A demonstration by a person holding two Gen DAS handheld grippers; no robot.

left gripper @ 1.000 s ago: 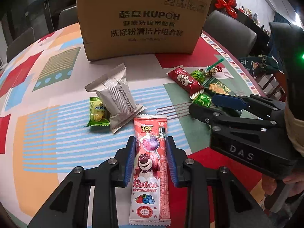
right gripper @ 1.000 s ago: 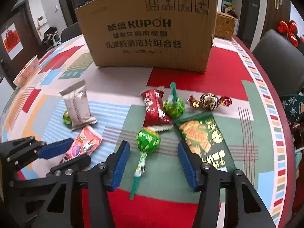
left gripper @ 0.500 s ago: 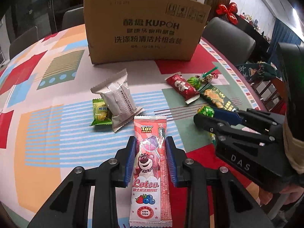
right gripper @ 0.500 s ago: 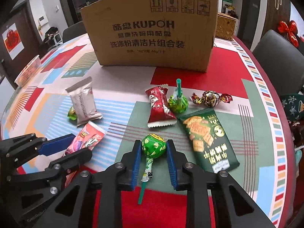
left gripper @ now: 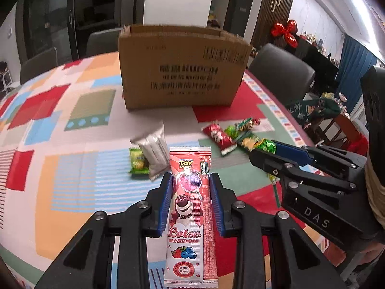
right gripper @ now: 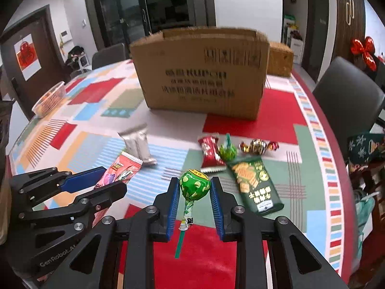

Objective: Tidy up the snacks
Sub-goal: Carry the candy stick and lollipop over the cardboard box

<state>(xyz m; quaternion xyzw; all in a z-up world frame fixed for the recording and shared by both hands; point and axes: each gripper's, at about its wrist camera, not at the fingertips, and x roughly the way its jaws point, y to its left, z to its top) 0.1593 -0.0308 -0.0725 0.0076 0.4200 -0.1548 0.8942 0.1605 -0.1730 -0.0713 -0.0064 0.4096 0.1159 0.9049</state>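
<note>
The left gripper [left gripper: 191, 201] has its blue-padded jaws pressed against both edges of a long pink-and-red Lotso strawberry candy packet [left gripper: 190, 219], grasping it lengthwise above the patchwork-coloured tablecloth [left gripper: 72, 173]. Just to its right, the right gripper [right gripper: 194, 201] is clamped on the round green-wrapped head of a lollipop [right gripper: 194, 186], whose green stick hangs down between the fingers, clear of the cloth.

Beyond the left gripper lie a silver foil snack pouch [left gripper: 154, 148] and, touching its left side, a small green candy sachet [left gripper: 137, 161]. Beyond the right gripper a dark green cracker packet [right gripper: 255, 184] rests flat, with a red wrapped bar [right gripper: 209, 150], a second green lollipop [right gripper: 227, 150] and a gold-and-red twisted candy [right gripper: 258, 145] close together behind it. A brown cardboard box [right gripper: 202, 79] with printed black lettering stands open-topped farther back. A pink plastic basket [right gripper: 49, 98] sits near the table's far left edge.
</note>
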